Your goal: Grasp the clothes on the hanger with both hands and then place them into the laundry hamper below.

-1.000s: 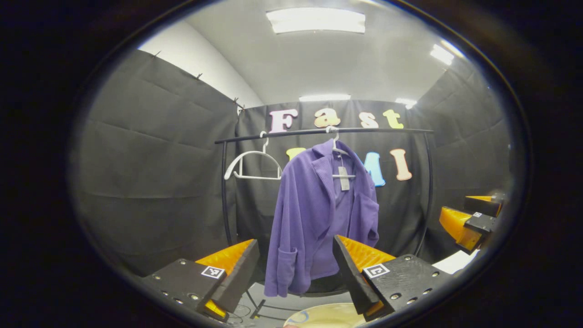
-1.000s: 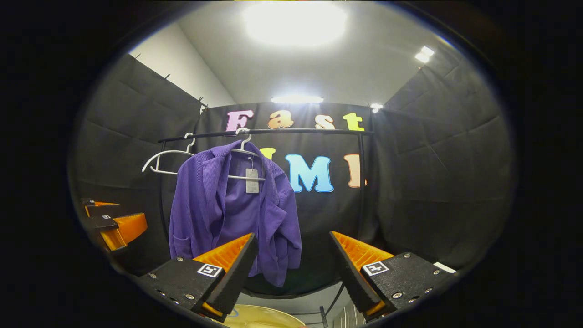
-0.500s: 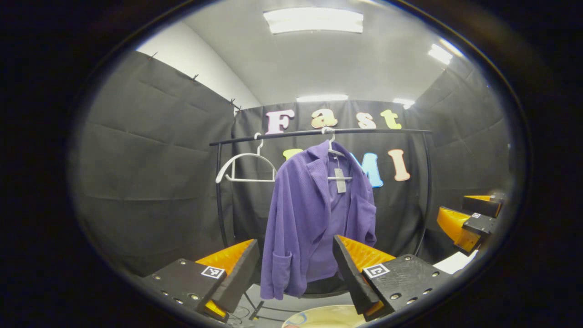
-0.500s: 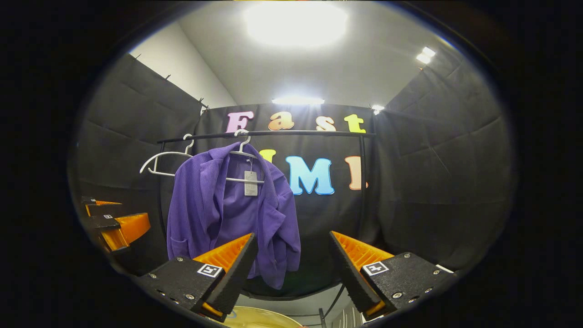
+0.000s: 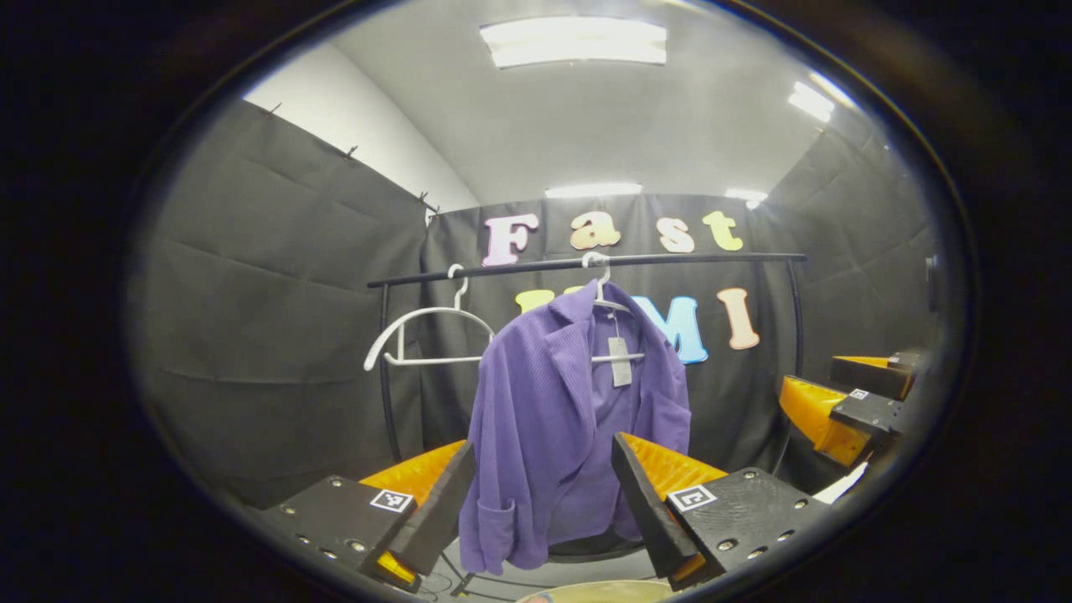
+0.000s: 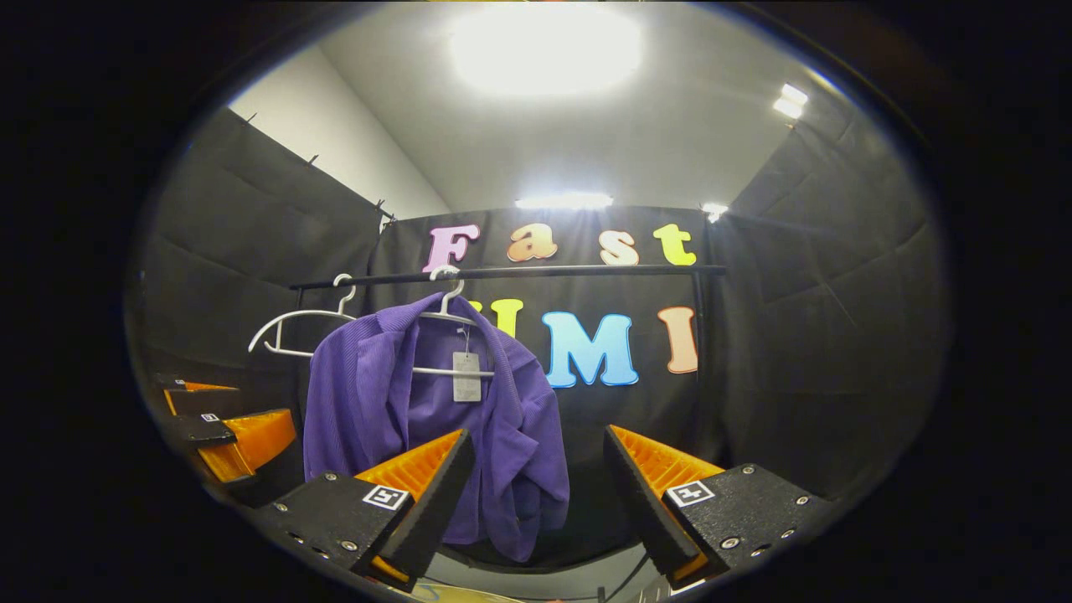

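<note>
A purple jacket [image 5: 559, 419] [image 6: 402, 410] hangs on a white hanger [image 5: 600, 289] [image 6: 448, 306] from a black rail [image 5: 687, 258] [image 6: 586, 271]. A paper tag dangles inside its collar. My left gripper [image 5: 540, 490] stands open in front of the jacket, short of it, with nothing between its fingers. My right gripper [image 6: 536, 494] is open too, to the right of the jacket and apart from it. The right gripper [image 5: 846, 402] also appears at the right edge of the left gripper view, and the left gripper [image 6: 226, 427] at the left edge of the right gripper view. A pale hamper rim [image 5: 599, 593] peeks in at the bottom.
An empty white hanger [image 5: 419, 339] [image 6: 293, 331] hangs on the rail to the left of the jacket. Black rack posts [image 5: 387, 394] [image 6: 698, 352] stand at both ends of the rail. Black cloth walls close in on all sides.
Both views have tilted upward and come a little closer: rail and jacket sit lower in each, and less of the hamper rim shows. Both grippers stay open.
</note>
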{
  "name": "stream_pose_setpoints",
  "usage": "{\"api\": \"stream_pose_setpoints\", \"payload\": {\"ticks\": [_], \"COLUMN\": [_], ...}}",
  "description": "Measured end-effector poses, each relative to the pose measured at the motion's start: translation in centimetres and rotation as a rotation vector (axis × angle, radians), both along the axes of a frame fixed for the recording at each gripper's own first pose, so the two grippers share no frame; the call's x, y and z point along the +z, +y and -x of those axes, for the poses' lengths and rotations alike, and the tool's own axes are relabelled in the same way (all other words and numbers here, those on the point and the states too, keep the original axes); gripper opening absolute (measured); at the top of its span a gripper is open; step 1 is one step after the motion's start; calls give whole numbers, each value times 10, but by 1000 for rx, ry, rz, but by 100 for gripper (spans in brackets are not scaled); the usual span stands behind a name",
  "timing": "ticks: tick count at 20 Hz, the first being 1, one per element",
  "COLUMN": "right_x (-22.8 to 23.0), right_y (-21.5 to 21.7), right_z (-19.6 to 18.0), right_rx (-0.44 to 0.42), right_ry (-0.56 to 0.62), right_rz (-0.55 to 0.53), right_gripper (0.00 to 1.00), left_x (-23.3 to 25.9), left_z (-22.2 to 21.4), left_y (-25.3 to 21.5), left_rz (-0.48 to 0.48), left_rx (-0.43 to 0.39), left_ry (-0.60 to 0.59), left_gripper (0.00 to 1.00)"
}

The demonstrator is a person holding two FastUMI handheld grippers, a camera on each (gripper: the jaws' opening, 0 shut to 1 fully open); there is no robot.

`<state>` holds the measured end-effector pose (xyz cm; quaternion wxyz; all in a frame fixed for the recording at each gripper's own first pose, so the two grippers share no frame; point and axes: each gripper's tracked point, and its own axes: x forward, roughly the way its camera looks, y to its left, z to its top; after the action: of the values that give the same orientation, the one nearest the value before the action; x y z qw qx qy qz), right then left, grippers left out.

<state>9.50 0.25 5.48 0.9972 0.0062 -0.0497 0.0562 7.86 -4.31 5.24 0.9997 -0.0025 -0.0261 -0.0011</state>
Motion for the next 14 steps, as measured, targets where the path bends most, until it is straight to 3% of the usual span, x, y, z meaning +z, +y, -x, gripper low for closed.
{"api": "stream_pose_setpoints", "payload": {"ticks": [8, 9, 14], "right_x": [27, 29, 20], "right_y": [10, 11, 20], "right_z": [-81, -90, -140], "right_rx": [74, 82, 133], "right_ry": [-52, -56, -33], "right_rz": [-48, -53, -74], "right_gripper": [95, 95, 95], "left_x": [35, 37, 40], "left_z": [-56, -65, -108], "left_y": [-16, -17, -31], "left_rz": [-20, -23, -51], "left_rx": [56, 64, 95], "left_ry": [-55, -57, -61], "left_gripper": [98, 94, 98]}}
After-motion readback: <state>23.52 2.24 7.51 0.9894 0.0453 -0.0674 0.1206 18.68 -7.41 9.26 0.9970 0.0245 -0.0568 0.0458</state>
